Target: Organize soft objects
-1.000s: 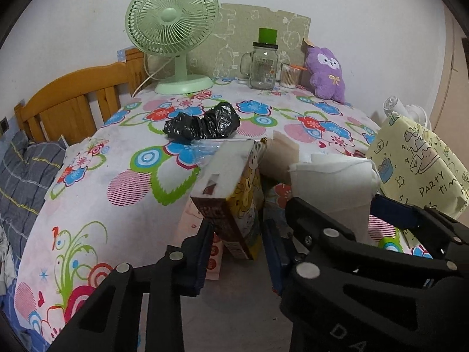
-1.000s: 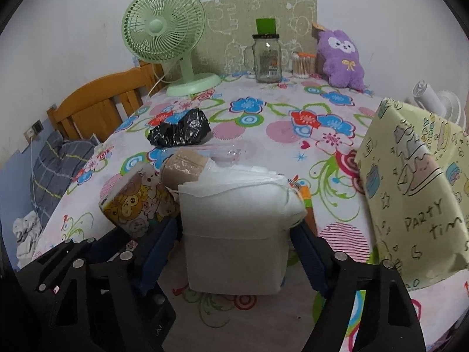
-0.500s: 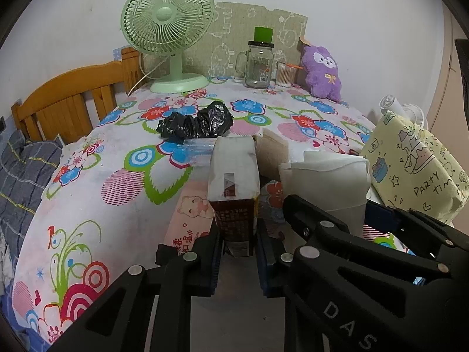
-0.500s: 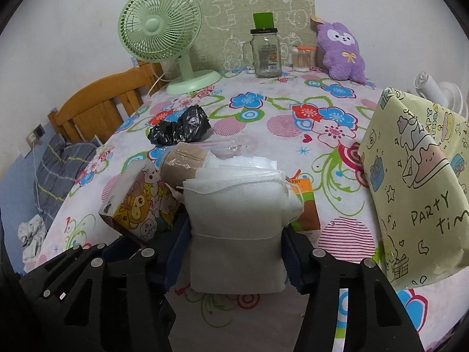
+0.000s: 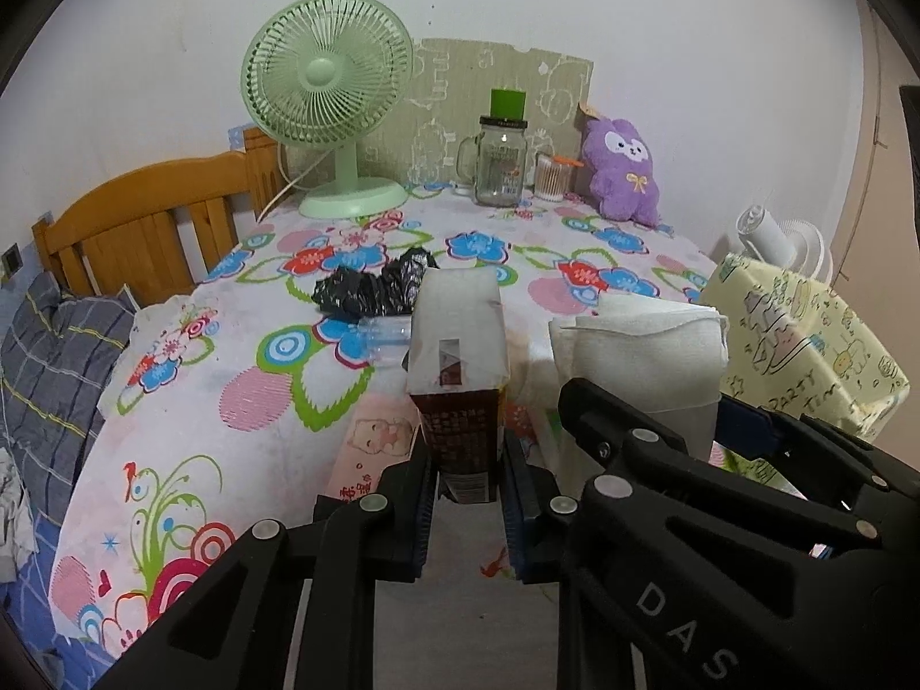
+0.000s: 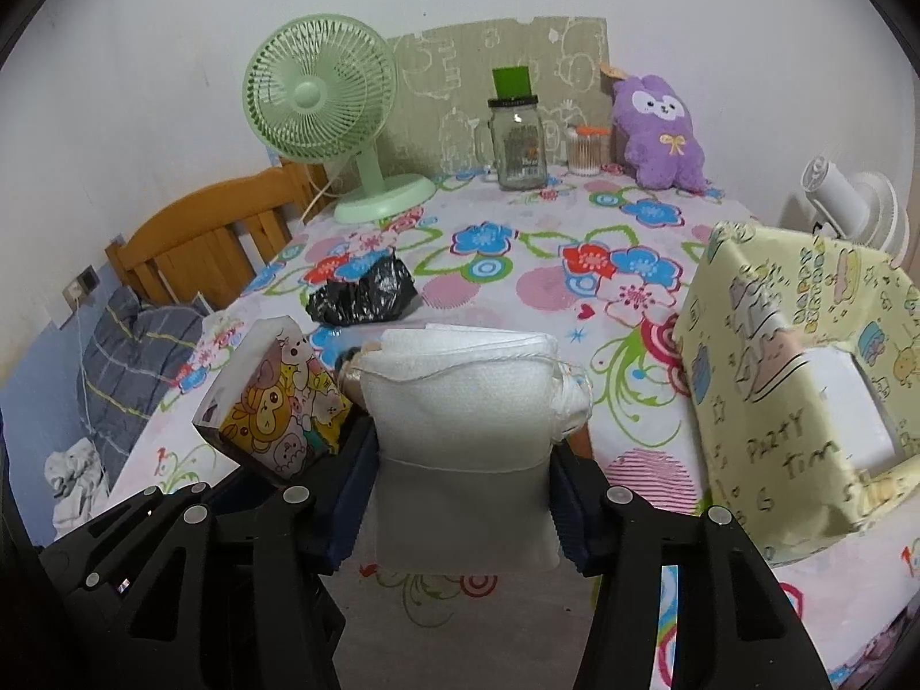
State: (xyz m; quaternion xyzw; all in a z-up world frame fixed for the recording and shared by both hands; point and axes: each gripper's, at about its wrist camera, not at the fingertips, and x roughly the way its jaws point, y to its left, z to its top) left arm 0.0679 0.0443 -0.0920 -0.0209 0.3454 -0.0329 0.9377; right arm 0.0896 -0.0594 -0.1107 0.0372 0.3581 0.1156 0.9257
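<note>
Left hand-held gripper is clenched on the lower end of a soft tissue pack w/ cartoon-animal print and brown base, held upright just above the counter w/ the flowery white cloth. Right hand-held gripper is clenched across the lower half of a white soft cloth-like wad in clear wrap, also upright, just beside the tissue pack; in the right wrist view that pack tilts to the left of the wad. Both look light and squashy, so they prob. dent under the pads and the plastic skins may slip; a hold across the broad middle, not a corner, looks safest, w/ gentle pressure only. A yellow "party time" paper bag stands close on the right, likely the drop spot, though I can't tell for sure. Further back: crumpled black plastic bag, clear crinkled wrapper, green desk fan, glass mug-jar w/ green lid, purple plush bunny.
</note>
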